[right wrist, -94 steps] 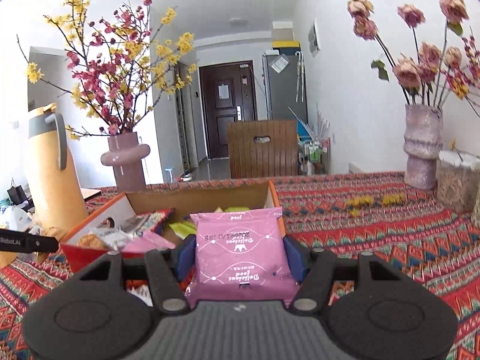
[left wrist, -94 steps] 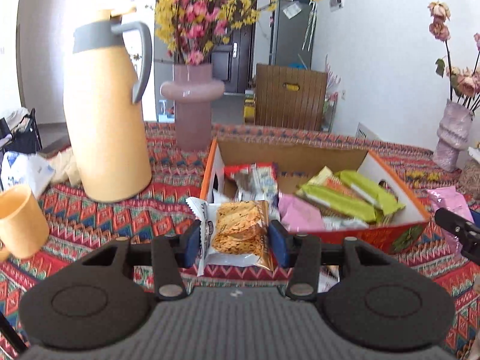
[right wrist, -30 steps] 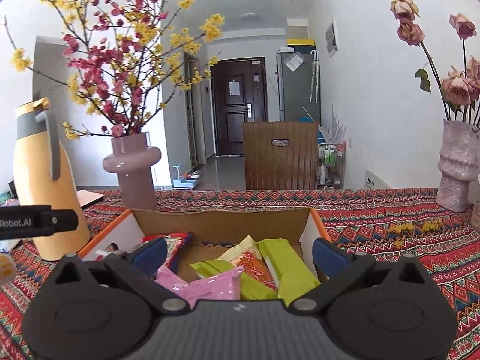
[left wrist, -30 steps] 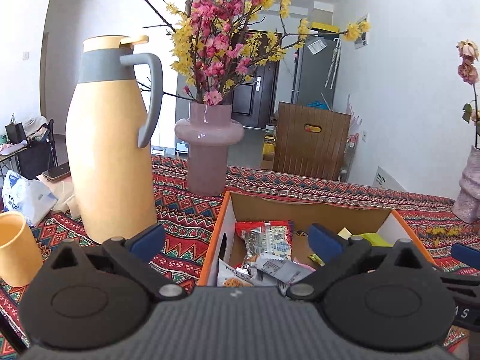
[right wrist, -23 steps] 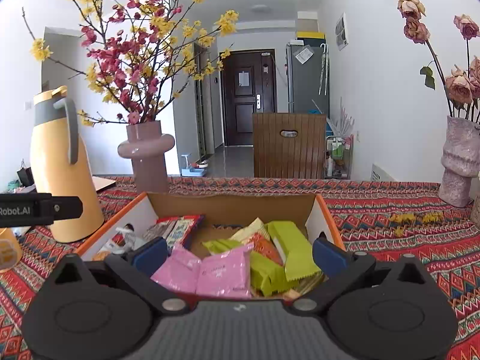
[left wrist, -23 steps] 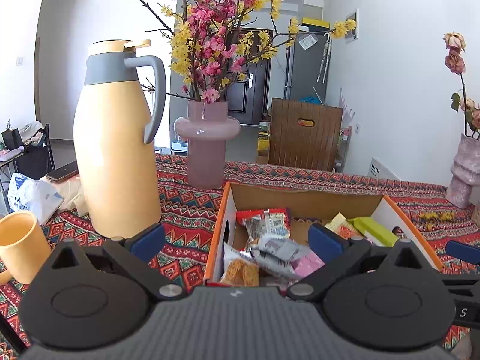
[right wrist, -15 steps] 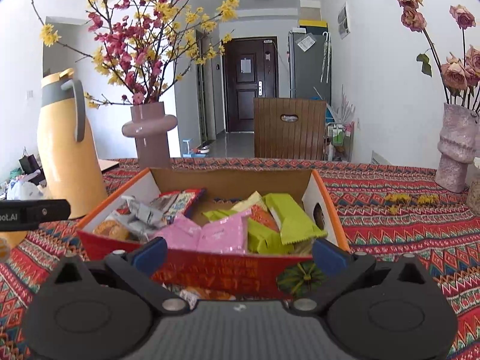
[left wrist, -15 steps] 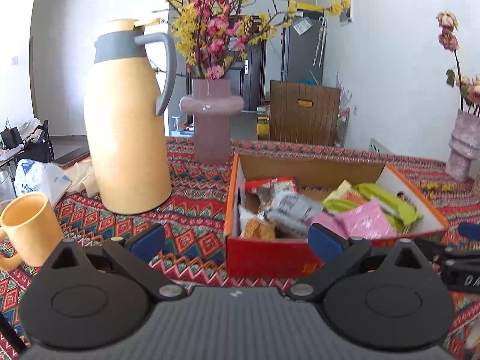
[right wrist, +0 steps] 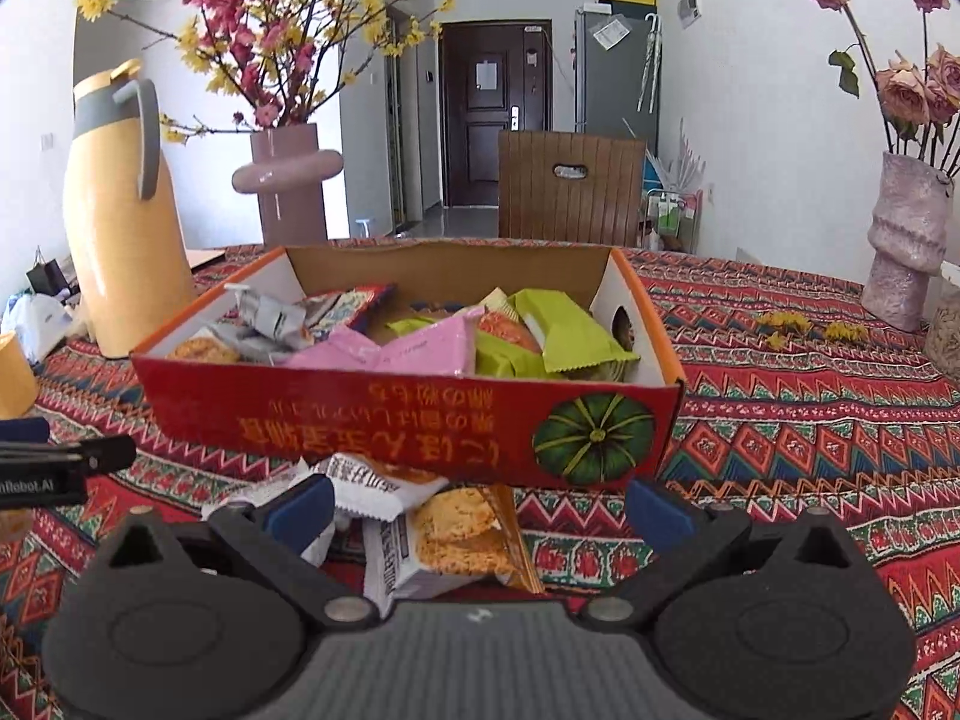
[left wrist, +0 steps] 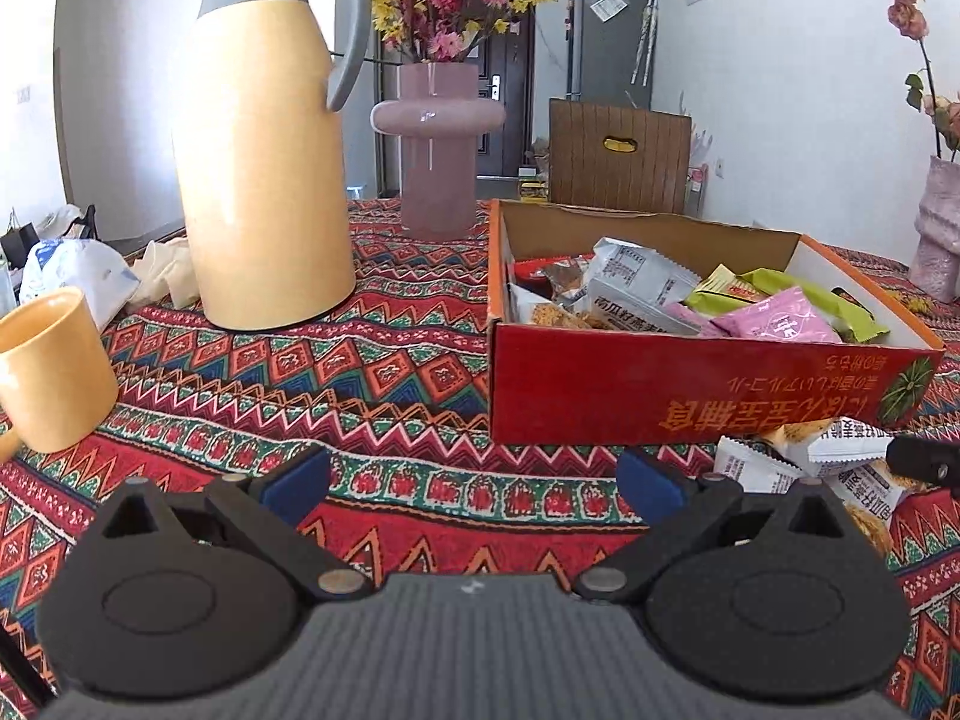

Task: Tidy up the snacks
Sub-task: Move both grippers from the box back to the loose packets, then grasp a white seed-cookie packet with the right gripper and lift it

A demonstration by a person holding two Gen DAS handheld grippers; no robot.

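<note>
- The loose snack packets (right wrist: pixel 420 534) sit low in the middle of the right wrist view, on the tablecloth (right wrist: pixel 810 420) just in front of the red box (right wrist: pixel 408 414). In the left wrist view the same pile (left wrist: pixel 804 468) is at the lower right, by the box's front corner.
- Both grippers are released and holding nothing. The right gripper (right wrist: pixel 477 507) has its jaws spread wide around the nearest packet, not touching it as far as I can tell. The left gripper (left wrist: pixel 474 480) hangs wide apart over bare cloth.
- Handling guess: these look like light, crinkly foil or plastic wraps with biscuit-type cakes inside, so they're slippery and easy to crush. I'd pinch across the flat middle of the pack, gently, not the crimped end seals, which would probably fold or slide out.
- The clear-windowed packet shows a crumbly golden cake, so squeezing hard likely breaks it.
- The box is already pretty full: pink packets (right wrist: pixel 414 348), green packets (right wrist: pixel 564 330), and a grey and white packet (left wrist: pixel 636 294). New ones will probably have to lie on top.
- Writing: the box front has yellow Chinese characters, upside down from here, next to a green pumpkin picture (right wrist: pixel 594 435). I can't read them properly.
- The packets have black Chinese print, too small and bent to read for sure.
- The left gripper's side, at the left edge of the right wrist view, carries a label ending in "Robot.AI".
</note>
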